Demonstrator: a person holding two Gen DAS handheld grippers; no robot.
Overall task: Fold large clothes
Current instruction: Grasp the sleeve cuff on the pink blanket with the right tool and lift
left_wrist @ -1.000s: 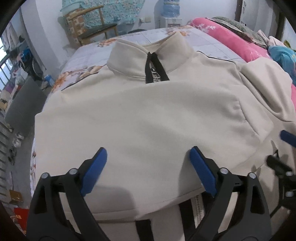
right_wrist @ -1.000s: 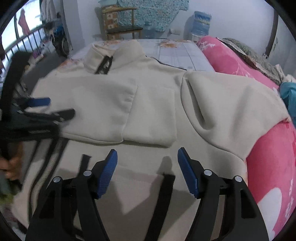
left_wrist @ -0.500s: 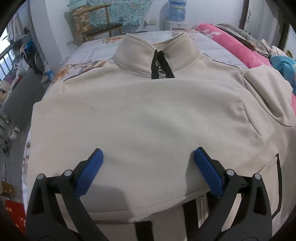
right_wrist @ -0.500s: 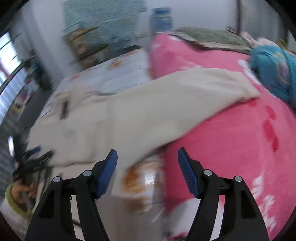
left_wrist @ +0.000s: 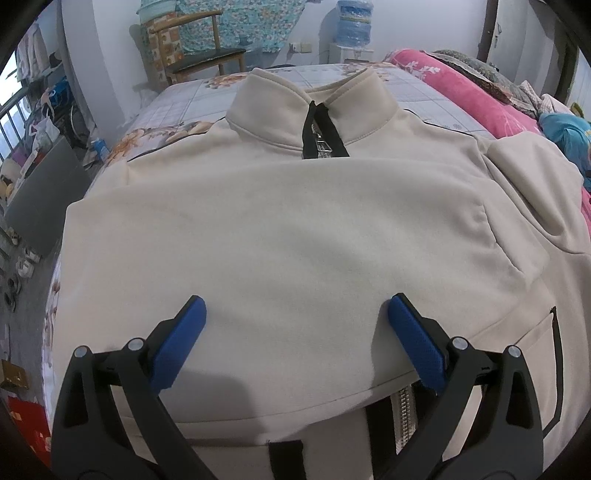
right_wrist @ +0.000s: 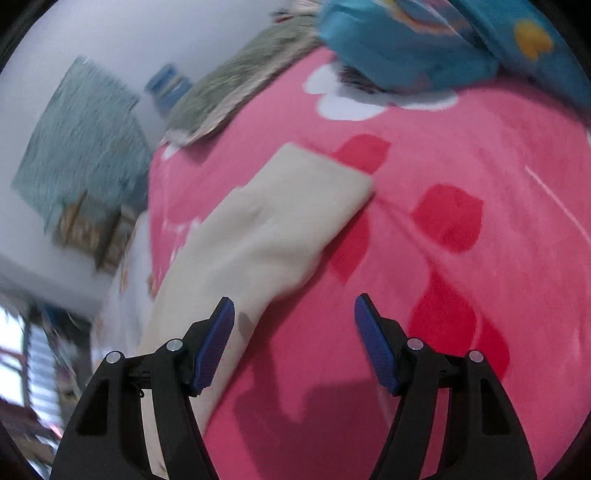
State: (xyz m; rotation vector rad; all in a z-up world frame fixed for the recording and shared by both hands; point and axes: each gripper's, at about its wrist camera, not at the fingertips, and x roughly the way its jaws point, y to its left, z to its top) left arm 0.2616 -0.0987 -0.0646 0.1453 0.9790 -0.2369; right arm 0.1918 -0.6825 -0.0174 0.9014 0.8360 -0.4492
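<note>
A cream zip-neck sweatshirt lies spread on the bed, collar and black zipper at the far side, its left sleeve folded across the chest. My left gripper hovers open just above the folded sleeve, nothing between its blue pads. In the right wrist view the sweatshirt's other sleeve stretches out over a pink blanket, cuff end pointing up and right. My right gripper stands open over the blanket just below that sleeve; its left pad overlaps the sleeve's edge, holding nothing.
A rolled pink blanket and blue bedding line the bed's right side. A wooden chair and a water bottle stand by the far wall. The floor at the left holds shoes and clutter. Blue bedding lies past the cuff.
My right gripper has swept right from the sweatshirt's body to the outstretched sleeve on the pink blanket, rolling as it went. The left gripper's pads stand slightly wider apart; it has hardly moved.
</note>
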